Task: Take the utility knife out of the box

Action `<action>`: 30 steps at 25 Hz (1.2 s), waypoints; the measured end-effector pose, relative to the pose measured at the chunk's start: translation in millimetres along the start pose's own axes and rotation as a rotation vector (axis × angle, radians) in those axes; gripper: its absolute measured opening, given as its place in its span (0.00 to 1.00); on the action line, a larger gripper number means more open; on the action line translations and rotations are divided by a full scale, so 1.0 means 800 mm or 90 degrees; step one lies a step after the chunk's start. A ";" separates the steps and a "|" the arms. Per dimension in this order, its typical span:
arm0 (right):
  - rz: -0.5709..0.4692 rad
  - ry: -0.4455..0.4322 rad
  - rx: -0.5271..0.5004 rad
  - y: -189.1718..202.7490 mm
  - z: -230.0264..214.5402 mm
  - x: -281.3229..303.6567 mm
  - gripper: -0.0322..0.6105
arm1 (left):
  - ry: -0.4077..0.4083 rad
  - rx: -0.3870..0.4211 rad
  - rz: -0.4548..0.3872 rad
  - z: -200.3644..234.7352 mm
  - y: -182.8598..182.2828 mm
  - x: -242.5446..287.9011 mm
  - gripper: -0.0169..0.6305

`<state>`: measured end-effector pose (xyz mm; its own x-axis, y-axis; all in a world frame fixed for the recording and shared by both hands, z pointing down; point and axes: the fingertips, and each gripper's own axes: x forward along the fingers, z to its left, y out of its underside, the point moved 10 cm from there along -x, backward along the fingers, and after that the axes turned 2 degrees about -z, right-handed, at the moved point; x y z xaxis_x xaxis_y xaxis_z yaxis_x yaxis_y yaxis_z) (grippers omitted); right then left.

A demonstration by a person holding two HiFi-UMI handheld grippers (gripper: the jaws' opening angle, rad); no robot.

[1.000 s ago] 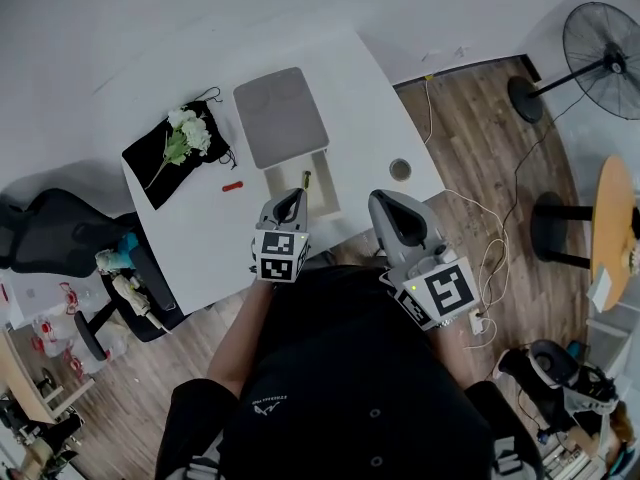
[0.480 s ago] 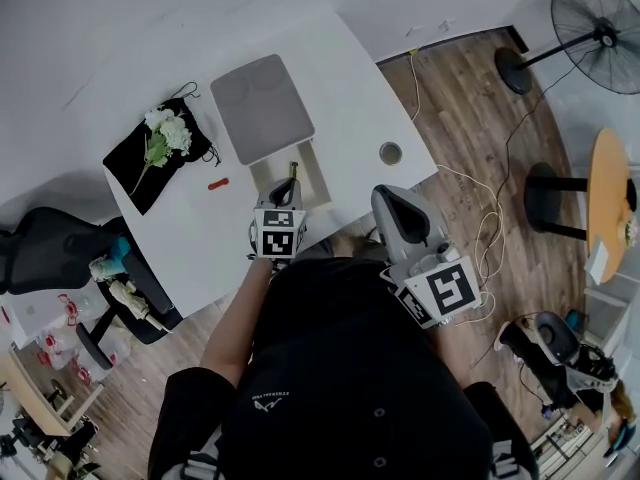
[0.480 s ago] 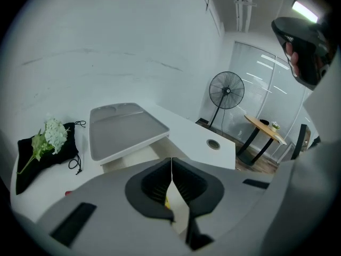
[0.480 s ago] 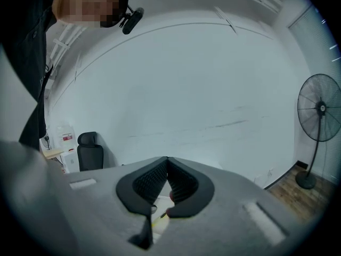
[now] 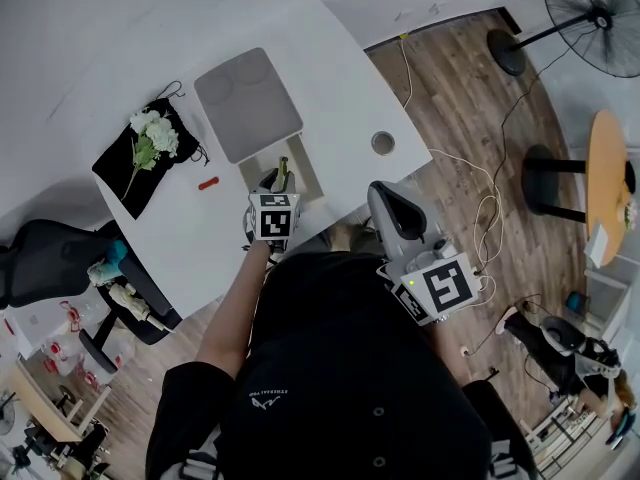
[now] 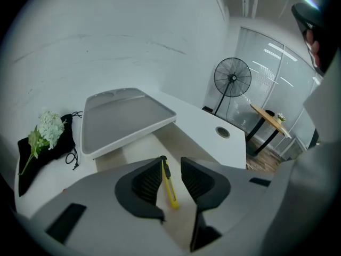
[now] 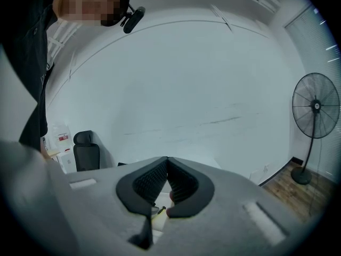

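Observation:
The open box [image 5: 300,164] sits on the white table [image 5: 340,88], its grey lid [image 5: 247,103] tipped back behind it. A yellow utility knife with a black tip [image 6: 169,188] lies on the box floor. My left gripper [image 5: 278,180] points down into the box. Its jaws are opening and the knife lies between them [image 6: 170,165], with neither pad pressing on it. My right gripper [image 5: 393,208] hovers at the table's front edge, right of the box, with its jaws [image 7: 167,163] shut and empty. Below them the knife [image 7: 161,210] shows small.
White flowers [image 5: 150,133] lie on a black bag [image 5: 125,168] at the table's left. A small red item [image 5: 207,182] is beside the box and a cable hole [image 5: 382,143] to its right. An office chair [image 5: 45,258], a standing fan [image 5: 595,18] and a round wooden table [image 5: 605,188] surround the desk.
My left gripper has come down and forward into the box, over the knife. My right gripper has stayed about where it was.

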<state>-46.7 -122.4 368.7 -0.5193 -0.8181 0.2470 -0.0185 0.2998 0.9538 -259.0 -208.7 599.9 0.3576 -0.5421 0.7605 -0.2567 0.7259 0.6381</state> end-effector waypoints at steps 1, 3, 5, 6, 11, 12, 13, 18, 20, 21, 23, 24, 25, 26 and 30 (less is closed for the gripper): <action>0.001 0.001 0.000 0.001 0.000 0.000 0.06 | 0.000 -0.002 0.010 0.000 0.001 0.004 0.20; 0.003 0.004 -0.002 0.002 -0.001 0.000 0.06 | -0.001 -0.002 0.027 -0.001 0.002 0.010 0.20; 0.006 0.007 -0.003 0.004 -0.001 -0.001 0.06 | -0.007 0.006 0.039 -0.002 0.002 0.017 0.20; 0.008 0.010 -0.003 0.005 -0.001 -0.002 0.06 | -0.009 0.009 0.046 -0.003 0.002 0.021 0.20; 0.010 0.022 0.002 0.008 -0.006 -0.004 0.06 | -0.013 0.005 0.072 -0.004 0.002 0.038 0.21; 0.011 0.025 0.002 0.007 -0.006 -0.004 0.06 | -0.013 0.001 0.077 -0.003 0.003 0.041 0.21; 0.013 0.027 0.003 0.007 -0.006 -0.004 0.06 | -0.014 -0.003 0.081 -0.003 0.003 0.044 0.21; 0.019 0.032 0.007 0.010 -0.007 -0.003 0.06 | -0.047 -0.014 0.096 -0.001 0.007 0.053 0.22; 0.023 0.033 0.009 0.012 -0.009 -0.002 0.06 | -0.056 -0.022 0.110 0.000 0.010 0.059 0.22; 0.024 0.033 0.008 0.013 -0.009 -0.001 0.06 | -0.060 -0.025 0.116 0.000 0.011 0.062 0.22; 0.024 0.033 0.007 0.013 -0.009 -0.001 0.06 | -0.064 -0.031 0.123 0.002 0.014 0.065 0.22; 0.024 0.034 0.007 0.013 -0.009 -0.001 0.06 | -0.064 -0.032 0.124 0.002 0.015 0.065 0.22; 0.024 0.035 0.007 0.013 -0.009 0.000 0.06 | -0.064 -0.034 0.124 0.004 0.015 0.065 0.22; 0.025 0.036 0.008 0.013 -0.009 0.001 0.06 | -0.063 -0.036 0.124 0.004 0.015 0.065 0.22; 0.027 0.038 0.011 0.016 -0.010 0.002 0.06 | -0.065 -0.030 0.122 0.003 0.016 0.065 0.21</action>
<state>-40.7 -123.6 382.5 -0.4680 -0.8324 0.2969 -0.0123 0.3420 0.9396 -246.0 -228.5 648.3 0.2125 -0.4307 0.8771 -0.2683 0.8374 0.4762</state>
